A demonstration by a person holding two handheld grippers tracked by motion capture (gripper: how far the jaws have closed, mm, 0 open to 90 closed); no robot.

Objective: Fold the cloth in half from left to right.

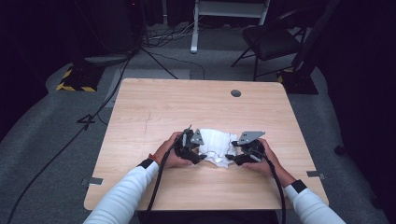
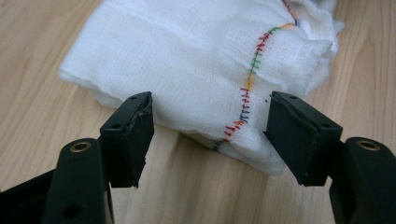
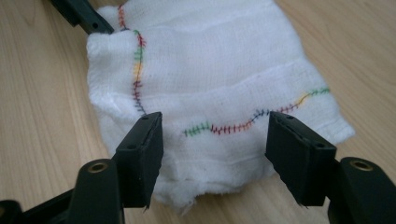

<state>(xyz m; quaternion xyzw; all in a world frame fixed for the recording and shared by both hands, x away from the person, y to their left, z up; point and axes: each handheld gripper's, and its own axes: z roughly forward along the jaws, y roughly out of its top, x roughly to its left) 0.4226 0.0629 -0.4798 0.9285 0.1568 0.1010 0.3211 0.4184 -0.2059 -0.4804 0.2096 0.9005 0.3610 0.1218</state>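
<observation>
1. While the white cloth [image 1: 215,145] lies folded mid-frame on the table [image 1: 154,107], folding looks partly done.
2. Left gripper [image 2: 208,135] and right gripper [image 3: 215,156] stand spread, pinching nothing; edges remain to fold.

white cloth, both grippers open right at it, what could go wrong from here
The white cloth lies in several loose folded layers, so the left gripper may pinch only the top layer or too many. The right gripper straddles a frayed edge that could slip out. Pulling unevenly may bunch it.
</observation>
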